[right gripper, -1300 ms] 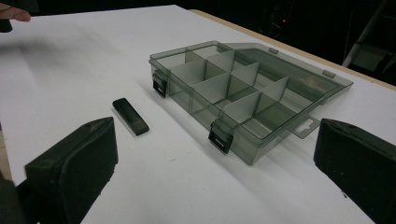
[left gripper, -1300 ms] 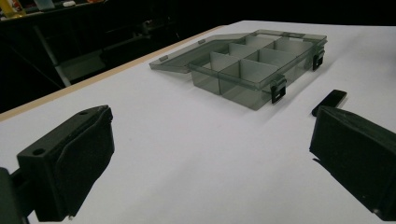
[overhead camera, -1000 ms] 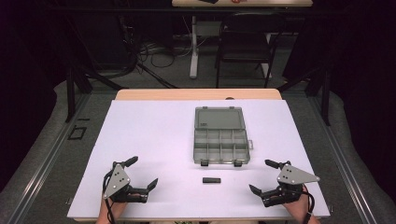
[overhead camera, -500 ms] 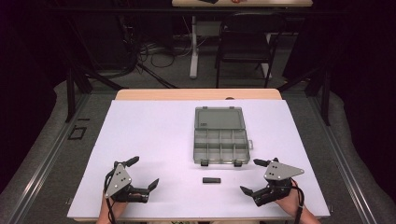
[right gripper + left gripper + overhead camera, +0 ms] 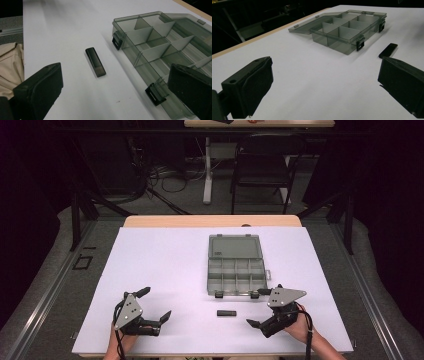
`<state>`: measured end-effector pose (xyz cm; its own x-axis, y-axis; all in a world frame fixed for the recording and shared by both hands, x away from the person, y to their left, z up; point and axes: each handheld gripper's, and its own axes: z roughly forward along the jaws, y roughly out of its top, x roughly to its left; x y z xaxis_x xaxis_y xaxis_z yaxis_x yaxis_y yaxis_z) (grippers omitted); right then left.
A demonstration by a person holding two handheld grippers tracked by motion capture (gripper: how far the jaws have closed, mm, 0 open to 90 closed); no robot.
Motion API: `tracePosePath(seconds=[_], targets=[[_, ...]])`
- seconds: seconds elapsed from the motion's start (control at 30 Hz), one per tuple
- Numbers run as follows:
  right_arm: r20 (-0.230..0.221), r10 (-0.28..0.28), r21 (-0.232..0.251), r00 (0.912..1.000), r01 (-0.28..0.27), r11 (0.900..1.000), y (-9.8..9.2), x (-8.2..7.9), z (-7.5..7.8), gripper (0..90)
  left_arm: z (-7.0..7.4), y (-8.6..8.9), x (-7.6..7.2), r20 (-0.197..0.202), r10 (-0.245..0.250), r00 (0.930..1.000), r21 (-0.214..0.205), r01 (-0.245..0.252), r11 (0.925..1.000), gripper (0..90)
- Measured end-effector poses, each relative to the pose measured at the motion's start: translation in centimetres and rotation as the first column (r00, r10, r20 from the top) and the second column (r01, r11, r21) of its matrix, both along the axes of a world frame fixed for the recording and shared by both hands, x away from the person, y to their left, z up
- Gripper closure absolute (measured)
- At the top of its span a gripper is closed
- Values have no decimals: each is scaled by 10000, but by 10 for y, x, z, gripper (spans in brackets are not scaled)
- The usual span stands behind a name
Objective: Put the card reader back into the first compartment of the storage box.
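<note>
High view: organizer box (image 5: 236, 270) open (lid flat).

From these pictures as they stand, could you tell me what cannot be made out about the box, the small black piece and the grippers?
- Small black piece: too small in the high view; no marking shows in the right gripper view.
- Organizer box: its near corner sits behind the right jaw in the right gripper view, and its far end is cut by the frame edge.
- Left gripper: the person's hand is cut off by the bottom edge of the high view.
- Right gripper: contact with the table is unclear.
</note>
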<state>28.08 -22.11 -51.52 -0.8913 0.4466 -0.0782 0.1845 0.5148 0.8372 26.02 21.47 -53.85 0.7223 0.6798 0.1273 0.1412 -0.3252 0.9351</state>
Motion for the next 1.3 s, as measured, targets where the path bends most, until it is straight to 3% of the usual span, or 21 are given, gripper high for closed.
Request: tracePosePath(seconds=[0.47,0.77,1.0,1.13,1.3], targets=[[-215,782,-341,9967,-789,9963,22,8,3,0,-1,0,1,-45,-3,10000,33,3,10000,0],[-437,1500,-762,9877,-1530,9853,39,14,2,20,-1,1,2,-92,-87,9999,-21,87,10000,0],[-885,2184,-1367,9718,-2290,9638,54,24,-3,144,-1,2,1,-78,-120,9999,-38,119,9999,0],[-944,2345,-1661,9675,-2476,9545,57,27,-5,197,-1,1,1,-63,-148,9999,-37,148,9999,0],[-1007,2407,-1582,9654,-2544,9541,57,34,-10,314,-2,1,1,-171,-185,9997,1,185,9998,0]])
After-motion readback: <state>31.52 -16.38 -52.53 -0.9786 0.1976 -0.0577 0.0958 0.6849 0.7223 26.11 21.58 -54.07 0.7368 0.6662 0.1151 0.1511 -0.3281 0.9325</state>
